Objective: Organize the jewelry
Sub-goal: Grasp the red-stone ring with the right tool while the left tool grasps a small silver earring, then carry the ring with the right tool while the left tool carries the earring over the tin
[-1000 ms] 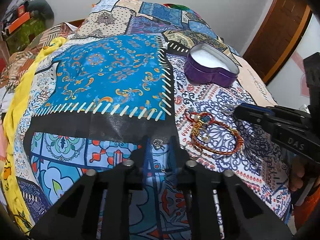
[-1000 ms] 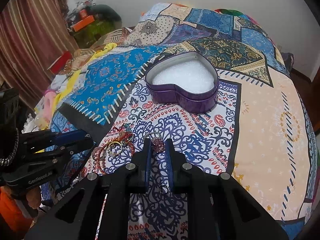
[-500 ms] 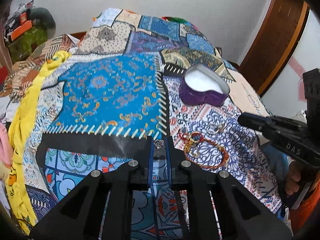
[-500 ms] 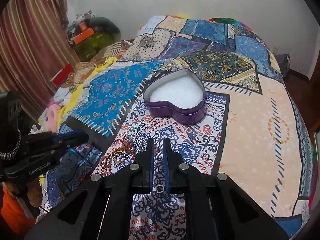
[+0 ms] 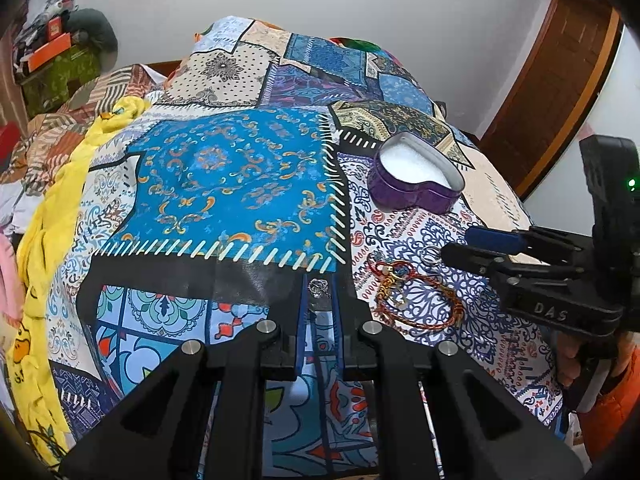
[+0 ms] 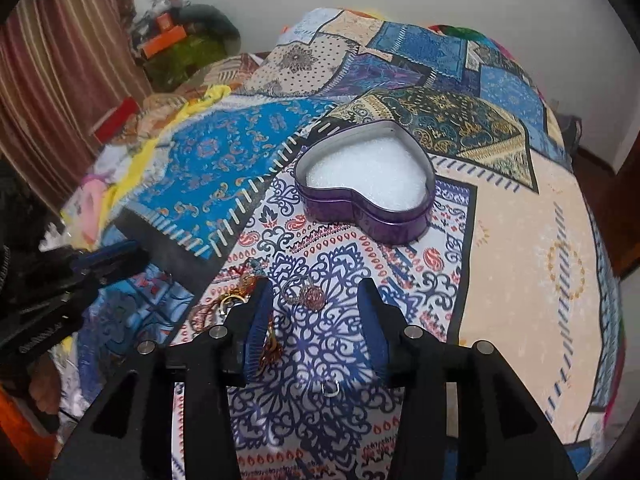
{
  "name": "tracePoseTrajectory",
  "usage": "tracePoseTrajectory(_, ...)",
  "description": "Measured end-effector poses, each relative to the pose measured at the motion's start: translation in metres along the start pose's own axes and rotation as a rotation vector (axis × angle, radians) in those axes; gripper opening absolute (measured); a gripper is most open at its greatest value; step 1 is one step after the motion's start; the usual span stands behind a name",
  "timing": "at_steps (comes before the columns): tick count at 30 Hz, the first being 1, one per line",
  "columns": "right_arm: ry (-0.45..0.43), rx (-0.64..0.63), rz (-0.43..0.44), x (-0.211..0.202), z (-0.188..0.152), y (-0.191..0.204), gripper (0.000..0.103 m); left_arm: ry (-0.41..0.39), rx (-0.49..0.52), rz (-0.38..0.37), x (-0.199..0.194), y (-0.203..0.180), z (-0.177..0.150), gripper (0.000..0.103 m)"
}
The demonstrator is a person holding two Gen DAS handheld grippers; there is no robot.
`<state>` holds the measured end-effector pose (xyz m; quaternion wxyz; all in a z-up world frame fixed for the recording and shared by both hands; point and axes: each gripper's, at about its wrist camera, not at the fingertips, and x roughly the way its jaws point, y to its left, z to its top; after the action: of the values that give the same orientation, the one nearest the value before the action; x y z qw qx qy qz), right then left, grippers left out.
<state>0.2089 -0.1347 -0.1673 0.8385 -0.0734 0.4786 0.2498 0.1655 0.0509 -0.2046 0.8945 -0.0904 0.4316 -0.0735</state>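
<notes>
A purple heart-shaped tin point(image 5: 400, 196) point(image 6: 352, 210) lined with white foam sits open on the patchwork bedspread point(image 5: 224, 184). My left gripper point(image 5: 319, 292) is shut on a small silver ring point(image 5: 318, 287) at its tips, held just above the cloth. It appears blurred at the left of the right wrist view point(image 6: 124, 258). My right gripper point(image 6: 316, 300) point(image 5: 460, 246) is opening its jaws; a ring with a red bead point(image 6: 310, 294) lies loose on the cloth between them. A plain small ring point(image 6: 330, 388) lies nearer its base. Red and gold bracelets point(image 5: 412, 300) point(image 6: 228, 304) lie between the two grippers.
A yellow cloth point(image 5: 52, 208) runs along the bed's left side. Boxes and clutter point(image 5: 52, 60) stand in the far left corner beside a striped curtain point(image 6: 60, 80). A wooden door point(image 5: 560, 80) is at the right. A hand in an orange sleeve point(image 5: 612, 392) holds the right gripper.
My right gripper's jaws, shut before, have spread apart over the red-bead ring. My left gripper has lifted a little with the silver ring still at its tips.
</notes>
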Motion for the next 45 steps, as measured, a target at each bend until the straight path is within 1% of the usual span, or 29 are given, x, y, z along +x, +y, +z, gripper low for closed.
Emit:
tracePoseTrajectory(2, 0.022, -0.012, -0.006, 0.005, -0.001, 0.001, 0.04, -0.003, -0.004, -0.003, -0.001, 0.002, 0.0, 0.01)
tracePoseTrajectory(4, 0.043, -0.017, -0.011, 0.013, -0.002, 0.001, 0.036, -0.009, -0.004, -0.006, -0.001, 0.004, 0.001, 0.01)
tracePoseTrajectory(5, 0.049, -0.019, -0.009, 0.015, -0.002, 0.001, 0.026, -0.011, -0.005, -0.005, -0.002, 0.004, 0.001, 0.01)
tracePoseTrajectory(6, 0.045, -0.019, -0.009, 0.015, -0.002, 0.0, 0.018, -0.014, -0.006, -0.006, -0.002, 0.004, 0.002, 0.01)
tracePoseTrajectory(7, 0.044, -0.018, -0.004, 0.014, -0.002, 0.0, 0.013, -0.017, -0.007, -0.006, -0.003, 0.005, 0.002, 0.01)
tracePoseTrajectory(8, 0.041, -0.015, 0.001, 0.013, -0.002, -0.001, 0.012, -0.018, -0.008, -0.006, -0.003, 0.005, 0.003, 0.01)
tracePoseTrajectory(13, 0.009, -0.006, 0.0, 0.003, -0.002, -0.002, 0.012, -0.034, -0.005, -0.013, -0.008, 0.002, 0.009, 0.01)
tracePoseTrajectory(17, -0.031, 0.001, -0.002, -0.01, 0.0, -0.002, 0.012, -0.062, 0.014, -0.014, -0.016, -0.004, 0.019, 0.01)
tracePoseTrajectory(20, -0.078, 0.008, -0.015, -0.024, 0.005, -0.005, 0.012, -0.087, 0.036, -0.016, -0.021, -0.011, 0.031, 0.01)
tracePoseTrajectory(25, -0.153, 0.021, -0.032, -0.048, 0.016, -0.013, 0.012, -0.151, 0.09, -0.021, -0.029, -0.032, 0.056, 0.01)
tracePoseTrajectory(31, -0.218, 0.029, -0.057, -0.063, 0.031, -0.024, 0.012, -0.19, 0.108, -0.047, -0.025, -0.049, 0.081, 0.01)
tracePoseTrajectory(35, -0.262, 0.036, -0.083, -0.071, 0.042, -0.033, 0.012, -0.198, 0.115, -0.075, -0.019, -0.056, 0.096, 0.01)
tracePoseTrajectory(39, -0.296, 0.041, -0.089, -0.074, 0.051, -0.042, 0.012, -0.196, 0.118, -0.106, -0.008, -0.062, 0.11, 0.01)
tracePoseTrajectory(42, -0.303, 0.037, -0.089, -0.07, 0.056, -0.045, 0.012, -0.18, 0.124, -0.134, 0.003, -0.066, 0.119, 0.01)
tracePoseTrajectory(45, -0.287, 0.029, -0.082, -0.06, 0.06, -0.047, 0.012, -0.156, 0.131, -0.153, 0.016, -0.069, 0.124, 0.01)
